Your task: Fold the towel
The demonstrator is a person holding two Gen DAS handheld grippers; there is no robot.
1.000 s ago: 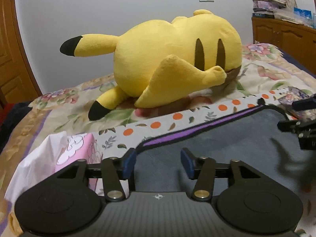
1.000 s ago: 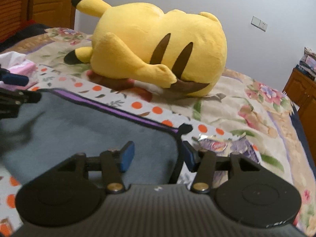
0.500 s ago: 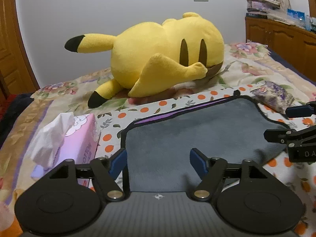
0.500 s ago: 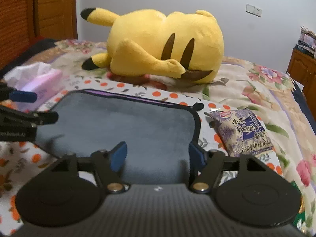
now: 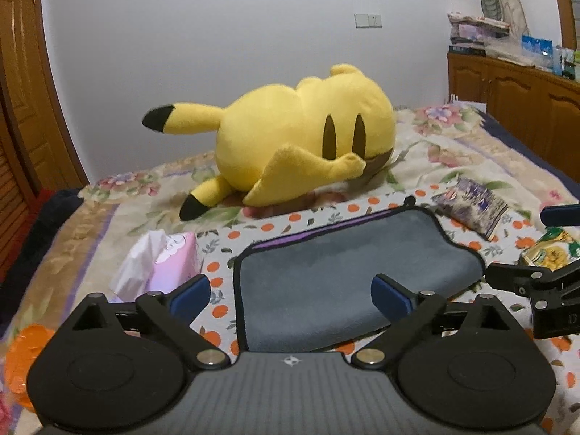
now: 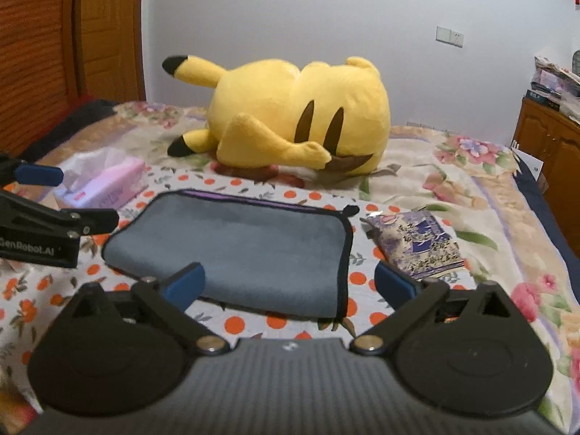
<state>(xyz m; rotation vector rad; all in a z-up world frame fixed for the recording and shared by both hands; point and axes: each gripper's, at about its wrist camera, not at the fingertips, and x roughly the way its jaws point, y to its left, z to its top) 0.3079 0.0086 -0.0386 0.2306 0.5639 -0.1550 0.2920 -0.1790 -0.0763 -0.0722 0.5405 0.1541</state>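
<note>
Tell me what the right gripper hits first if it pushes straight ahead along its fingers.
Probably the folded grey towel with black trim: its near right corner lies directly ahead of the open right gripper. Height above it is unclear; passing over, it would next meet the yellow plush toy.

The grey towel (image 6: 250,250) is soft, matt, napped cloth. The yellow plush toy (image 6: 297,116) is fuzzy fabric. The snack packet (image 6: 417,246) looks glossy plastic. The cabinet (image 5: 514,105) is varnished wood.

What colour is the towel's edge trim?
Black on the towel, with a purple strip along the far edge; right wrist view.
</note>
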